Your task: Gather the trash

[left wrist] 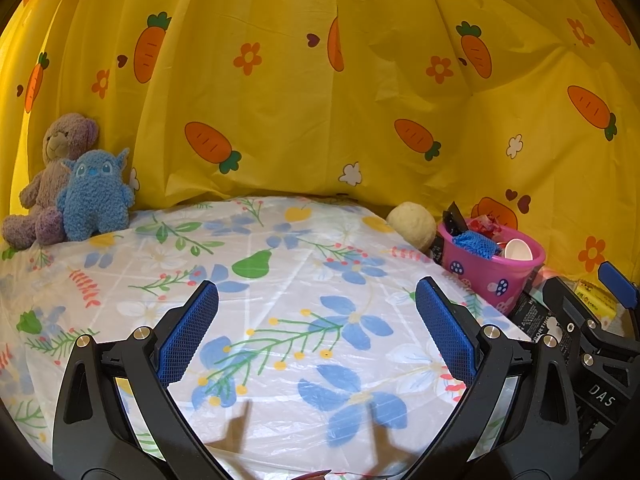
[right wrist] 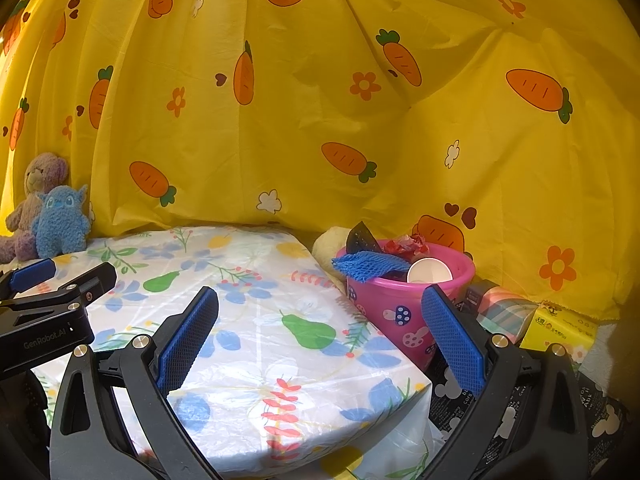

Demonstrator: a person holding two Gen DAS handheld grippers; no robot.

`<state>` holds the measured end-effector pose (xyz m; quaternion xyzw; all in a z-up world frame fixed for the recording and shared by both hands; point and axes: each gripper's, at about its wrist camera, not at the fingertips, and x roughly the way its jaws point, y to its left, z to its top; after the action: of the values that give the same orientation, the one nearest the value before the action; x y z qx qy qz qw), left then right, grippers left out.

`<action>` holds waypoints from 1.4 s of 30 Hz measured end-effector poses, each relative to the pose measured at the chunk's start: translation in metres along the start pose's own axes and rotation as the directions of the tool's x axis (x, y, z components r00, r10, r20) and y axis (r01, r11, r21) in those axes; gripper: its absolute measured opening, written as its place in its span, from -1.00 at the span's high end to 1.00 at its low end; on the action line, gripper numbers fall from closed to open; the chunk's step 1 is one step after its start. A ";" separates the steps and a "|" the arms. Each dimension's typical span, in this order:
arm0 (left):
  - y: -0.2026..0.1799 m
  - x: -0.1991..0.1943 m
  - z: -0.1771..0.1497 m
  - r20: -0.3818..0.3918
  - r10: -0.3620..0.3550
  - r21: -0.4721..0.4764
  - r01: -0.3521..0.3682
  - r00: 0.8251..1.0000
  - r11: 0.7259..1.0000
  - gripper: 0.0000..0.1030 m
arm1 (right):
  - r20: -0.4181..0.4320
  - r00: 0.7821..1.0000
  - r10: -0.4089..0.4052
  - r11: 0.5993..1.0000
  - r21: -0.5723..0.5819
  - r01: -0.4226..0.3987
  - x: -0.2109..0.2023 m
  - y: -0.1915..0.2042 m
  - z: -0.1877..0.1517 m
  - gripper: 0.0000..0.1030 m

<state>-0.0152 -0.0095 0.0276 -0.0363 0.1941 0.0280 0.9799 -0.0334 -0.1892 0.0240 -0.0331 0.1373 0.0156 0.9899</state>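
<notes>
We judged the collecting nearly done: the pink bucket, right of centre in the right wrist view, already held a paper cup, blue mesh and red wrappers. The left gripper and right gripper both hung with jaws wide apart, holding nothing, over the floral tablecloth, which showed no loose trash. A reddish scrap at the bottom edge of the left view might have been litter; too little showed. Next came a final check. Plush toys sat upper left, clear of the work.
</notes>
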 end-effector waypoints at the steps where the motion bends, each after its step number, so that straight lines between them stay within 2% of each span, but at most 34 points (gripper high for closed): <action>1: 0.000 0.000 0.000 0.000 -0.001 0.000 0.001 1.000 1.000 -0.89 | 0.000 1.000 -0.001 1.000 0.000 0.001 0.000 0.000 0.000 -0.90; 40: -0.001 0.003 -0.004 -0.004 0.010 0.017 -0.010 1.000 1.000 -0.89 | -0.010 1.000 0.011 1.000 -0.005 -0.011 0.003 0.000 -0.005 -0.90; 42: -0.001 0.003 -0.005 0.001 0.014 0.023 -0.014 1.000 1.000 -0.84 | -0.011 1.000 0.011 1.000 -0.005 -0.011 0.003 0.000 -0.005 -0.90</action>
<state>-0.0136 -0.0111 0.0221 -0.0238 0.1943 0.0324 0.9801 -0.0314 -0.1897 0.0183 -0.0347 0.1429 0.0211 0.9889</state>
